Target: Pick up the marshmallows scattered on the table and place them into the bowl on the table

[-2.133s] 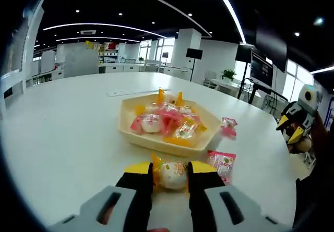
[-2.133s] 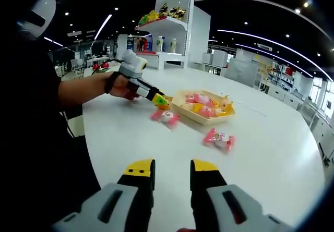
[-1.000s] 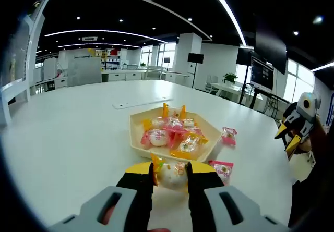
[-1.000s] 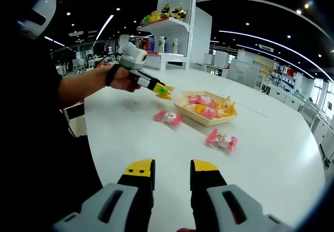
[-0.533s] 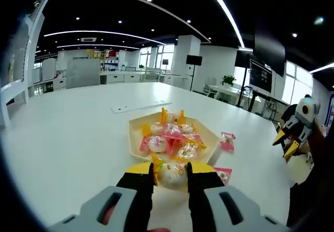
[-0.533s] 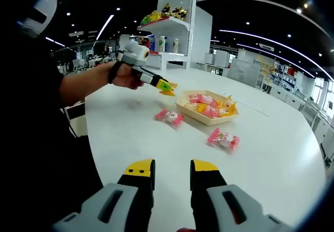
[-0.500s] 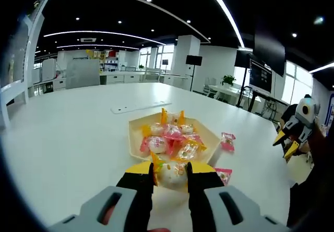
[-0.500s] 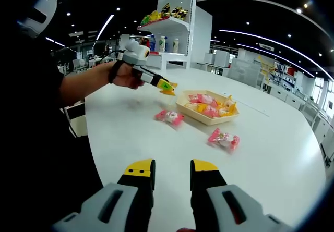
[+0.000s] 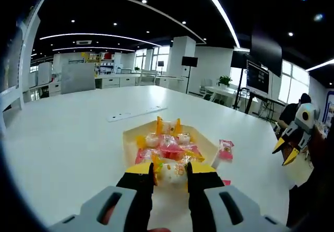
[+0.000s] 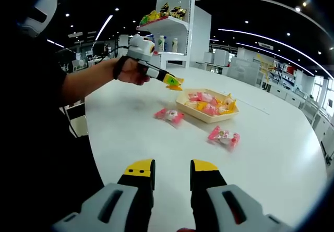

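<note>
1. The left gripper (image 9: 169, 170) has its yellow-tipped jaws clamped on a wrapped marshmallow (image 9: 170, 170) (white, in a clear wrapper with orange ends), held off the table (image 9: 62, 138).
2. Just ahead of and below those jaws sits the bowl (image 9: 130, 138) — a pale, angular tray holding several wrapped sweets in pink, yellow and orange.
3. Past the bowl to the gripper's right lies a pink-wrapped marshmallow (image 9: 225, 150) on the white tabletop; a second pink wrapper (image 9: 226, 182) peeks out just beside the right jaw.
4. In the right gripper view, a person's hand (image 10: 128, 70) grips the left gripper's handle with the forearm stretched out roughly level, the tool angled down toward the near rim of the bowl.
5. The right gripper (image 10: 171, 173) is held low over the table, well back from the bowl, its jaws apart with nothing between them — bare tabletop shows in the gap.
6. Ahead of it, the two pink sweets lie on either side of the bowl's near edge.
</note>
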Demonstrator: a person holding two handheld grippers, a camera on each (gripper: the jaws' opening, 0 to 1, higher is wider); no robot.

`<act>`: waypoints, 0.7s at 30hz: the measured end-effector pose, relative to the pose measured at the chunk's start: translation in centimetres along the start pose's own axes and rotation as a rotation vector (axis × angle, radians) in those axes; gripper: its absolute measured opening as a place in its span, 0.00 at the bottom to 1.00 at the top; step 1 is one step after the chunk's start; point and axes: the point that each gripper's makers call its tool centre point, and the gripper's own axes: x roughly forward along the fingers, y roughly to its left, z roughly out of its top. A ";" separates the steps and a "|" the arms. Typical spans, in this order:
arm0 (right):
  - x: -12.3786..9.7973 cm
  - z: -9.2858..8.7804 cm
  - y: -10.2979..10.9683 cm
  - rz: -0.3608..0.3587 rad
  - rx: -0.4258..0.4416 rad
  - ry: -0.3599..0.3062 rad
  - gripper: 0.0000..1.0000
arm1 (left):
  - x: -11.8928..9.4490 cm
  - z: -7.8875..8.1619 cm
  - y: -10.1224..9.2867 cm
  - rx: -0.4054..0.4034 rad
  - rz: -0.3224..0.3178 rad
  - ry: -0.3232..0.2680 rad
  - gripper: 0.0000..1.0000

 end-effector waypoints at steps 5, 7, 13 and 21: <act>-0.1 -0.2 0.0 -0.002 0.003 0.002 0.27 | 0.6 0.5 -0.2 0.002 -0.010 -0.005 0.26; -0.2 -0.2 -0.1 -0.005 0.006 0.001 0.27 | 0.8 0.7 -0.2 0.004 -0.013 -0.004 0.26; -0.3 -0.4 -0.1 -0.007 0.008 0.002 0.27 | 1.6 1.1 -0.2 0.011 -0.018 -0.004 0.26; -0.4 -0.5 -0.1 -0.009 0.011 0.002 0.27 | 2.7 1.3 -0.6 0.016 -0.026 0.002 0.26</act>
